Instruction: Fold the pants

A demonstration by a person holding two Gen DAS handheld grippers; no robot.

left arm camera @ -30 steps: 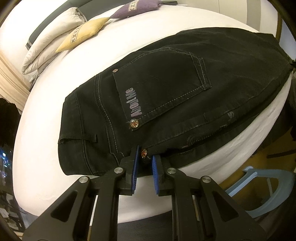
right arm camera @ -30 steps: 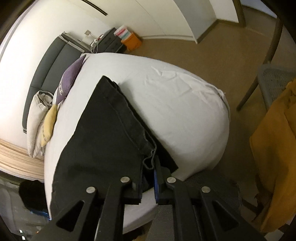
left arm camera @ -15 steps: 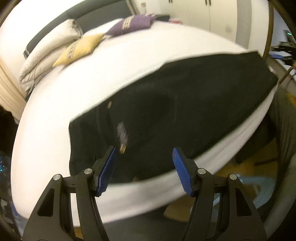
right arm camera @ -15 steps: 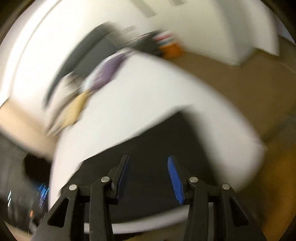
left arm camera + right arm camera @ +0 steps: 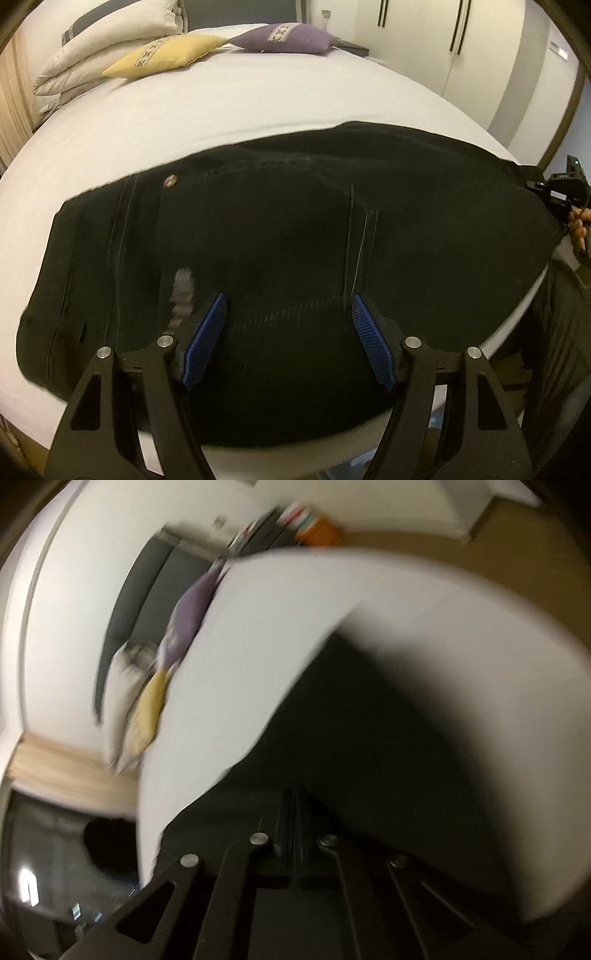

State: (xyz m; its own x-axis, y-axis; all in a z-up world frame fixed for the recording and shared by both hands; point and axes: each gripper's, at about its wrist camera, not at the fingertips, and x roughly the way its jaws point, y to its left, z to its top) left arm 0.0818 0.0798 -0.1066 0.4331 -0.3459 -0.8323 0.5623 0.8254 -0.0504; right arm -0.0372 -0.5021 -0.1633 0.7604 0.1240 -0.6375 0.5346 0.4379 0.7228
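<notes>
Black jeans (image 5: 295, 229) lie flat across the near side of the white bed (image 5: 240, 103), waistband at the left, legs running right. My left gripper (image 5: 288, 332) is open, its blue pads (image 5: 207, 332) spread just above the back pocket area, holding nothing. In the blurred right wrist view the jeans (image 5: 369, 738) spread over the bed (image 5: 314, 627). My right gripper (image 5: 295, 812) has its fingers together over the dark cloth; whether it pinches cloth is hidden by blur. It also shows at the far right of the left wrist view (image 5: 565, 184).
A yellow cushion (image 5: 166, 55), a purple cushion (image 5: 288, 37) and white pillows (image 5: 103, 44) lie at the head of the bed. Wardrobe doors (image 5: 443, 37) stand behind. The bed's near edge (image 5: 277, 458) is close below my left gripper. An orange box (image 5: 317, 535) sits on the floor.
Both grippers let go of the jeans and opened. My left gripper moved in low over the pocket, still open. My right gripper closed again and swung over the leg end.
</notes>
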